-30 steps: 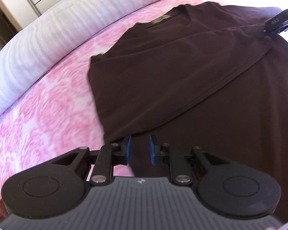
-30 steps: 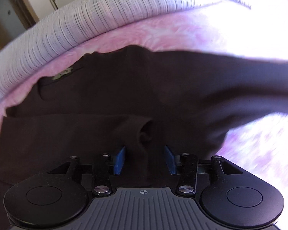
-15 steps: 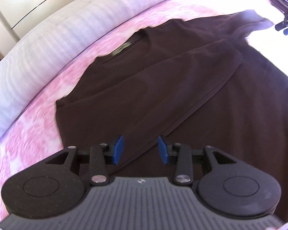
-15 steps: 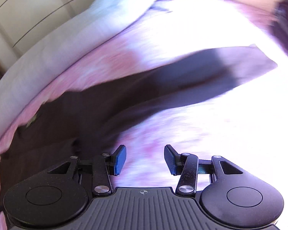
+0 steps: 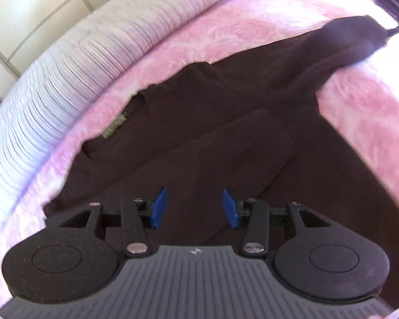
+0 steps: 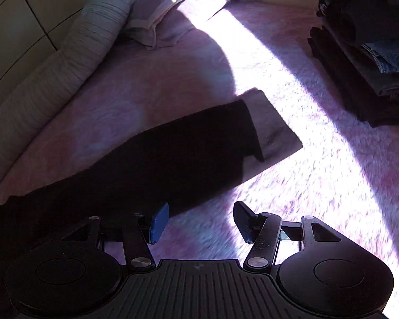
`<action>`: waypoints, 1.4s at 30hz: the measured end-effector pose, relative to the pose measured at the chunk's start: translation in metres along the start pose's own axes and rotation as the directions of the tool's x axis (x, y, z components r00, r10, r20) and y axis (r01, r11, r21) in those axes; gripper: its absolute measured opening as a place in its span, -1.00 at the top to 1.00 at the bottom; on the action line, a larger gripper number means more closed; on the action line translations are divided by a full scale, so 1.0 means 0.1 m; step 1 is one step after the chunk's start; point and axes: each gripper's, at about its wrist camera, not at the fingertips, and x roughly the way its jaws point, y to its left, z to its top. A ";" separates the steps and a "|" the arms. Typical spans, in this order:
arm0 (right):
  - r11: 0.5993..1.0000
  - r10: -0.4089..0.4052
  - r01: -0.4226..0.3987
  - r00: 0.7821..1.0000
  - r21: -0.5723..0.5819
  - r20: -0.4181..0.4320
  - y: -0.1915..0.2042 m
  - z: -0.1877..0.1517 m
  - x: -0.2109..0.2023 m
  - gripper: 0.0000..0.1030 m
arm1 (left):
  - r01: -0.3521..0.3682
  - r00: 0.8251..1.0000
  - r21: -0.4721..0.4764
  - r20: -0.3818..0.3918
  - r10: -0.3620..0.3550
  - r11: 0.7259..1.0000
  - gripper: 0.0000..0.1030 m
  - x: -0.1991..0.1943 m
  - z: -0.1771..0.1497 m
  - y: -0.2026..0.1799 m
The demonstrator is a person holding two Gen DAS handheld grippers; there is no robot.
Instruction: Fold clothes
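Brown shirt (image 5: 226,138) lies flat on pink bedspread (image 5: 359,111), under and ahead of left gripper (image 5: 194,207); one sleeve (image 6: 173,154) ahead-left of right gripper (image 6: 200,223). Both jaws opening, empty. One folded stack (image 6: 364,53) far right.

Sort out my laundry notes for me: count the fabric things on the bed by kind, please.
Dark brown top, lying spread out on the pink bedspread: 1
Stack of folded clothes: 1
Pale pillow: 1
Ribbed grey bolster along the far edge: 1
Total: 4
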 end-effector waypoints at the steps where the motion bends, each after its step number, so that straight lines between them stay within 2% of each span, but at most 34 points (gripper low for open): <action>1: 1.000 0.001 -0.001 1.000 0.009 -0.006 -0.14 0.12 0.08 -0.12 | 0.007 1.000 -0.016 -0.025 -0.008 1.000 0.20 0.05 0.07 -0.12; 4: 0.999 0.024 -0.022 0.999 0.045 -0.027 -0.49 0.34 0.19 -0.12 | 0.050 0.997 -0.016 -0.058 -0.051 0.999 0.20 0.11 0.30 -0.48; 7: 0.993 0.050 -0.044 0.997 0.111 -0.050 -0.78 0.35 0.20 -0.12 | 0.084 0.995 0.022 -0.061 -0.083 0.996 0.19 0.14 0.54 -0.79; 9: 0.986 0.100 -0.093 0.994 0.137 -0.045 -0.85 0.36 0.24 -0.12 | 0.091 0.994 0.042 -0.059 -0.088 0.995 0.19 0.17 0.68 -0.93; 14: 0.958 0.218 -0.213 0.976 0.195 -0.008 -0.92 0.43 0.41 -0.12 | 0.079 0.996 0.056 -0.051 -0.076 0.995 0.19 0.20 0.95 -1.05; 17: 0.939 0.239 -0.236 0.971 0.248 0.019 -1.00 0.39 0.44 -0.12 | 0.070 0.997 0.071 -0.046 -0.067 0.995 0.19 0.17 1.05 -1.09; 21: 0.931 0.250 -0.252 0.967 0.263 0.039 -1.03 0.27 0.38 -0.11 | 0.060 0.996 0.086 -0.067 -0.055 0.994 0.18 0.16 1.03 -1.07; 25: 0.916 0.262 -0.271 0.962 0.297 0.070 -1.05 0.42 0.49 -0.10 | 0.045 0.996 0.080 -0.081 -0.039 0.996 0.18 0.14 0.98 -1.04; 27: 0.917 0.248 -0.258 0.966 0.303 0.071 -1.04 0.52 0.49 0.37 | 0.036 0.997 0.082 -0.075 -0.030 0.996 0.18 0.10 0.96 -1.03; 28: 0.923 0.231 -0.240 0.971 0.301 0.064 -1.02 0.56 0.48 0.80 | 0.033 0.997 0.080 -0.071 -0.027 0.996 0.18 0.07 0.95 -1.02; 29: 0.932 0.206 -0.213 0.977 0.294 0.053 -0.99 0.59 0.45 0.86 | 0.029 0.998 0.075 -0.065 -0.024 0.997 0.18 0.04 0.93 -1.00; 33: 0.983 0.117 -0.120 0.993 0.136 0.027 -0.59 0.79 0.34 0.93 | 0.009 0.999 0.038 -0.034 -0.008 0.999 0.18 -0.09 0.83 -0.87; 35: 0.991 0.127 -0.129 0.990 0.033 0.061 -0.24 0.93 0.24 0.94 | -0.001 1.000 0.008 -0.017 0.002 1.000 0.18 -0.16 0.75 -0.75; 37: 0.982 0.182 -0.175 0.977 -0.071 0.110 0.24 1.07 0.09 0.94 | -0.019 1.000 -0.026 0.001 0.019 0.999 0.18 -0.24 0.63 -0.60; 39: 0.948 0.288 -0.258 0.945 -0.188 0.155 0.85 1.13 -0.14 0.94 | -0.043 0.999 -0.064 0.015 0.044 0.997 0.18 -0.32 0.47 -0.40; 40: 0.921 0.347 -0.299 0.922 -0.250 0.174 1.17 1.09 -0.28 0.94 | -0.054 0.998 -0.087 0.019 0.056 0.995 0.18 -0.36 0.37 -0.29; 42: 0.847 0.469 -0.373 0.859 -0.379 0.203 1.84 0.89 -0.61 0.94 | -0.077 0.996 -0.132 0.026 0.081 0.988 0.17 -0.44 0.16 -0.05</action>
